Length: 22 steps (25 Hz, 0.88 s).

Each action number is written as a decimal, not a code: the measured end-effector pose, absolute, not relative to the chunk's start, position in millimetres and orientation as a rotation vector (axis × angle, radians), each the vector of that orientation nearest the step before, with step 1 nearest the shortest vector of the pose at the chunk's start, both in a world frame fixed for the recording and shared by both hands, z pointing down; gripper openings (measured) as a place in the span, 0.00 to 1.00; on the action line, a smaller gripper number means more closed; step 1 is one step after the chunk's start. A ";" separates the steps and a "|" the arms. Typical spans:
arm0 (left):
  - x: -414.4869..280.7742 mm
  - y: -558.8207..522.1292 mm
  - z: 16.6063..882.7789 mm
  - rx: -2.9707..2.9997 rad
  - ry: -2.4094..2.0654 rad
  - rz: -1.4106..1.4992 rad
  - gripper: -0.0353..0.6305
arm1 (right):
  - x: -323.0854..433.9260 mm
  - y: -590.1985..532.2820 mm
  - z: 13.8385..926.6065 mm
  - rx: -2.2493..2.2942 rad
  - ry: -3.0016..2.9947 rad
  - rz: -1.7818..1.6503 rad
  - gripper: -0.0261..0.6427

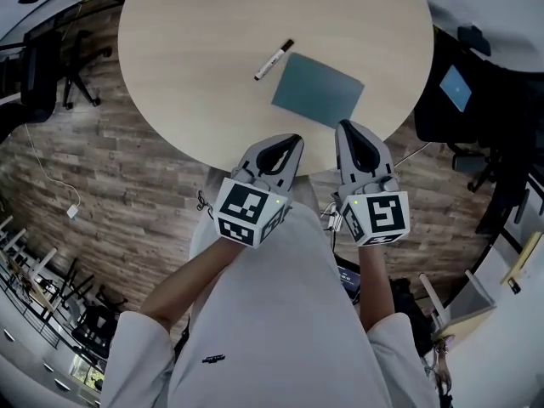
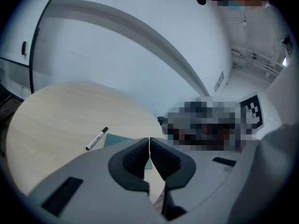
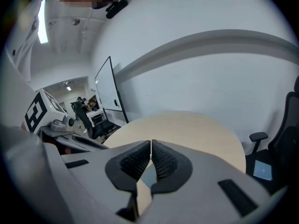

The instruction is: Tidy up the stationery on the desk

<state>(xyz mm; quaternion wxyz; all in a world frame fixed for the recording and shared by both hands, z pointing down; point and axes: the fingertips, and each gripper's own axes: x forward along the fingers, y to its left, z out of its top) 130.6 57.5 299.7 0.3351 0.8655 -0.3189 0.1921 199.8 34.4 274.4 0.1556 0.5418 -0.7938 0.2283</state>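
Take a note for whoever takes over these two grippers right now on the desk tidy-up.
Left gripper: shut, empty, over the near edge of the round pale wooden table.
Right gripper: shut, empty, next to the left one.
Things: the white marker with a black cap lies loose on the table by the far corner of the flat teal rectangular notebook.
Done: nothing tidied, judging by how they lie.
Left: gather the marker and the notebook.
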 end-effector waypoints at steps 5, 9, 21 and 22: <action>141.8 47.5 337.5 2.156 -0.850 0.468 0.09 | 212.8 15.4 313.9 1.438 -2.258 0.658 0.09; 150.7 35.7 368.8 2.097 -0.889 0.439 0.09 | 216.6 -2.6 346.6 1.328 -2.271 0.659 0.09; 161.5 24.2 448.6 1.926 -0.963 0.465 0.29 | 225.0 -39.8 423.6 1.062 -2.218 0.668 0.25; 163.2 24.7 455.1 1.912 -0.964 0.467 0.31 | 226.0 -40.9 431.7 1.037 -2.208 0.672 0.26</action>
